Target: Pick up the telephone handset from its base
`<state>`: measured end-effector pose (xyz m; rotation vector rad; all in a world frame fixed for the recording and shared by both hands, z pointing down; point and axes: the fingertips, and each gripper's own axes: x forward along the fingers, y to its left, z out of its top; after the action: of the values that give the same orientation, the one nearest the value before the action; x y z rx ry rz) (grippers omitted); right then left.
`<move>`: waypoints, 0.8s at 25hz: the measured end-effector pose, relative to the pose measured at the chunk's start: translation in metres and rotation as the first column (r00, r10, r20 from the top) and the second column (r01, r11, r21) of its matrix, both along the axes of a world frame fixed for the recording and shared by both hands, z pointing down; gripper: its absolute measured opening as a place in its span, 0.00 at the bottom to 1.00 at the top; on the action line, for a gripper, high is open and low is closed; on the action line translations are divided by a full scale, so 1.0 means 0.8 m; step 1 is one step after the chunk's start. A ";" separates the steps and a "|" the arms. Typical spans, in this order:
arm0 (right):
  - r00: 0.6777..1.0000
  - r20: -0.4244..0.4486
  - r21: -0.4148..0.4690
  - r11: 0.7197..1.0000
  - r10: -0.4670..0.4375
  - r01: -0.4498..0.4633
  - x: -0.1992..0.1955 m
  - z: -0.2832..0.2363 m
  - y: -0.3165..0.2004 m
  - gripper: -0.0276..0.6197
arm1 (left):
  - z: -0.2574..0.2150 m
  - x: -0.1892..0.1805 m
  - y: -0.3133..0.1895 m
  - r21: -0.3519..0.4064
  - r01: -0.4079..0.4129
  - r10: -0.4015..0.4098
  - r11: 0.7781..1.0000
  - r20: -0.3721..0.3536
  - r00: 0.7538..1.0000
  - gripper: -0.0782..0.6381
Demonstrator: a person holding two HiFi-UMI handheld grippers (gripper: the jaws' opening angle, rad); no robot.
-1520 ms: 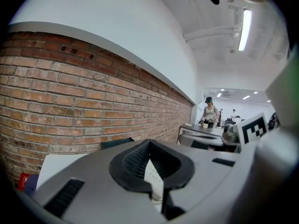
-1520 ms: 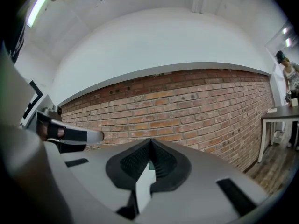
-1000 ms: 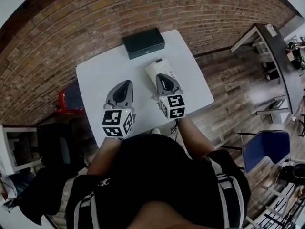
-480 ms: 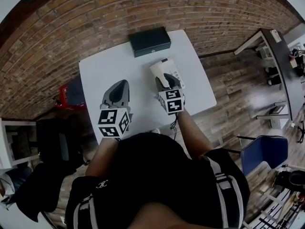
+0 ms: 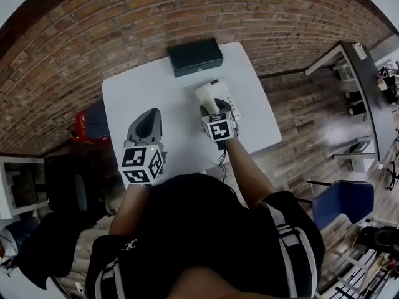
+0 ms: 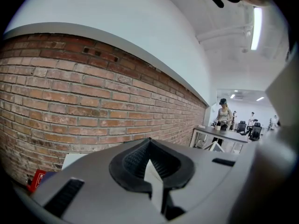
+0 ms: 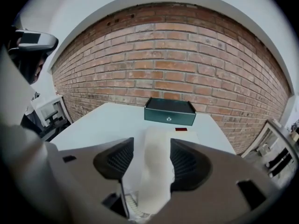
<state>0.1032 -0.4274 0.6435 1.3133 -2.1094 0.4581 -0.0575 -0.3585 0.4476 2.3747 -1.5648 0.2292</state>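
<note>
The cream telephone base (image 5: 225,91) sits right of centre on the white table (image 5: 143,89), with its handset (image 5: 207,96) lying along the base's left side. My right gripper (image 5: 217,107) is tilted down over the phone. In the right gripper view the handset (image 7: 154,181) lies lengthwise between the right gripper's (image 7: 152,143) black pads. The jaws are opening, with a gap showing at the left pad. My left gripper (image 5: 144,123) hovers over the table's left part. In its own view the left gripper (image 6: 149,141) has its tips together with nothing held.
A dark green box (image 5: 194,56) stands at the table's far edge against the brick wall, and also shows ahead as the green box (image 7: 169,111). A cord (image 5: 221,161) hangs off the near edge. A red item (image 5: 84,129) lies on the floor left; a blue chair (image 5: 340,204) stands right.
The right gripper has dropped down onto the phone, tipped more steeply, and its jaws have spread around the handset. The left gripper has drifted left and towards me.
</note>
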 end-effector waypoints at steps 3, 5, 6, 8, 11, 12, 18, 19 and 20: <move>0.999 -0.022 -0.038 0.999 0.024 -0.024 0.001 0.018 -0.005 0.37 | 0.000 -0.008 0.002 0.001 0.012 -0.012 1.000 0.009 1.000 0.11; 0.999 -0.038 -0.063 0.997 0.037 -0.039 0.002 0.030 -0.011 0.38 | 0.001 -0.015 0.003 0.000 0.021 -0.021 1.000 0.015 1.000 0.11; 0.998 -0.045 -0.080 0.996 0.044 -0.047 0.002 0.035 -0.011 0.38 | 0.002 -0.019 0.003 -0.002 0.027 -0.027 1.000 0.016 1.000 0.11; 0.997 -0.060 -0.114 0.992 0.056 -0.063 0.001 0.041 -0.011 0.38 | 0.003 -0.027 0.003 -0.007 0.038 -0.037 0.999 0.015 0.999 0.11; 0.992 -0.100 -0.148 0.985 0.075 -0.089 0.001 0.052 -0.010 0.37 | 0.003 -0.034 0.002 -0.008 0.045 -0.045 0.999 0.018 0.999 0.11; 0.990 -0.114 -0.156 0.983 0.083 -0.100 0.003 0.055 -0.010 0.37 | 0.003 -0.035 0.002 -0.007 0.046 -0.046 0.999 0.020 0.999 0.11; 0.978 -0.156 -0.153 0.975 0.138 -0.162 0.008 0.062 -0.016 0.33 | 0.003 -0.043 0.002 -0.009 0.045 -0.045 0.999 0.012 0.999 0.11; 0.976 -0.165 -0.144 0.976 0.141 -0.165 0.009 0.062 -0.016 0.33 | 0.003 -0.043 0.003 -0.010 0.043 -0.043 0.999 0.010 0.999 0.11; 0.975 -0.171 -0.137 0.977 0.141 -0.166 0.010 0.062 -0.015 0.32 | 0.003 -0.044 0.004 -0.011 0.042 -0.042 0.999 0.008 0.999 0.11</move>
<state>0.1112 -0.4397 0.6933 1.3830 -1.8131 0.5460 -0.0924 -0.3553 0.4499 2.3328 -1.6113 0.2382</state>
